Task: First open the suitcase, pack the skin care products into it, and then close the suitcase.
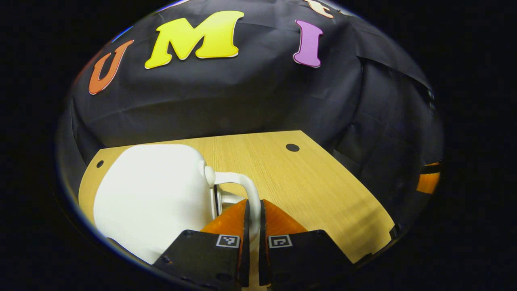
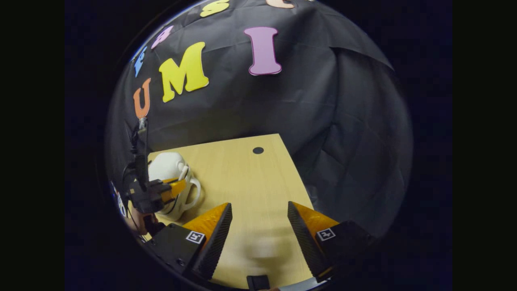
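Smooth rounded white suitcase (image 1: pixel 153 194), left tongs (image 1: pixel 253 218) perhaps gripping handle (image 1: pixel 244 184)

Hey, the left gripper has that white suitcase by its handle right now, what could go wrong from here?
1. The left gripper pinches just the thin handle of the white suitcase; a pull might twist it out of the fingers.
2. The suitcase sits near the table's left edge, so a tug that way may drag it off.
3. The right gripper hangs open and apart, so nothing steadies the body.
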`<state>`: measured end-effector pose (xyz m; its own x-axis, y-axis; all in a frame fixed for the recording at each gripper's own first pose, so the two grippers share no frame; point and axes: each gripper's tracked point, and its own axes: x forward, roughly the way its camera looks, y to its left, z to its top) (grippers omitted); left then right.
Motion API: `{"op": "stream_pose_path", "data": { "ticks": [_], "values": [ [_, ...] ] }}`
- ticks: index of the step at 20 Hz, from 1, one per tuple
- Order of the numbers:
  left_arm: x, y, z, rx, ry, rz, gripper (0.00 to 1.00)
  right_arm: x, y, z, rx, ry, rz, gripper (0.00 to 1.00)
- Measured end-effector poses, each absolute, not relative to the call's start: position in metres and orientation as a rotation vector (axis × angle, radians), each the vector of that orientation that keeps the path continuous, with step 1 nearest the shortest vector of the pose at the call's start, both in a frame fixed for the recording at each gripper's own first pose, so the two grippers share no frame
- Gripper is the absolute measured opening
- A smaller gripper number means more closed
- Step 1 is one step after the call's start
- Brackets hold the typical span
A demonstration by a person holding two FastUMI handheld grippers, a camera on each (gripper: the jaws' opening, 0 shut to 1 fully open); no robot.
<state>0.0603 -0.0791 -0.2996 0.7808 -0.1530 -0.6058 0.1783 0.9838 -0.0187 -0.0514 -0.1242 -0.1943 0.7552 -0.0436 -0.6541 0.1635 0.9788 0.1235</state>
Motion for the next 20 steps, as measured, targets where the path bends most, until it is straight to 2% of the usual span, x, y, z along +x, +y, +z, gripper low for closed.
{"op": "stream_pose_path", "data": {
  "ticks": [3,4,5,6,8,9,10,11,12,13,15,16,17,19,20],
  "values": [
    [0.062,-0.081,-0.310,0.066,0.665,-0.161,0.16,-0.046,-0.115,-0.194,0.170,0.711,-0.084,0.77],
    [0.062,-0.084,-0.312,0.054,0.670,-0.160,0.19,-0.045,-0.112,-0.191,0.160,0.706,-0.073,0.81],
    [0.061,-0.086,-0.312,0.044,0.670,-0.160,0.23,-0.043,-0.109,-0.190,0.151,0.701,-0.062,0.81],
    [0.061,-0.088,-0.312,0.028,0.676,-0.163,0.23,-0.042,-0.106,-0.188,0.141,0.698,-0.053,0.81],
    [0.057,-0.090,-0.306,0.026,0.670,-0.159,0.32,-0.038,-0.101,-0.185,0.132,0.688,-0.039,0.82],
    [0.056,-0.087,-0.299,0.024,0.658,-0.151,0.44,-0.034,-0.099,-0.181,0.130,0.678,-0.036,0.82],
    [0.055,-0.082,-0.288,0.017,0.631,-0.141,0.49,-0.030,-0.096,-0.176,0.127,0.660,-0.030,0.81],
    [0.053,-0.077,-0.273,0.006,0.603,-0.132,0.60,-0.026,-0.094,-0.172,0.120,0.641,-0.027,0.77],
    [0.052,-0.070,-0.256,-0.002,0.576,-0.115,0.66,-0.021,-0.089,-0.164,0.113,0.619,-0.021,0.81],
    [0.049,-0.061,-0.238,-0.010,0.550,-0.095,0.80,-0.017,-0.085,-0.157,0.103,0.598,-0.019,0.81],
    [0.042,-0.038,-0.199,-0.022,0.493,-0.037,0.89,-0.005,-0.068,-0.140,0.099,0.546,0.000,0.81],
    [0.038,-0.025,-0.176,-0.030,0.454,-0.007,0.89,0.000,-0.059,-0.131,0.095,0.520,0.013,0.78],
    [0.036,-0.015,-0.156,-0.036,0.408,0.022,0.90,0.008,-0.047,-0.119,0.091,0.487,0.035,0.81],
    [0.033,0.008,-0.111,-0.015,0.321,0.072,0.92,0.024,-0.023,-0.090,0.079,0.413,0.080,0.78],
    [0.032,0.019,-0.095,0.003,0.283,0.087,0.93,0.031,-0.012,-0.077,0.076,0.380,0.098,0.82]
  ]
}}
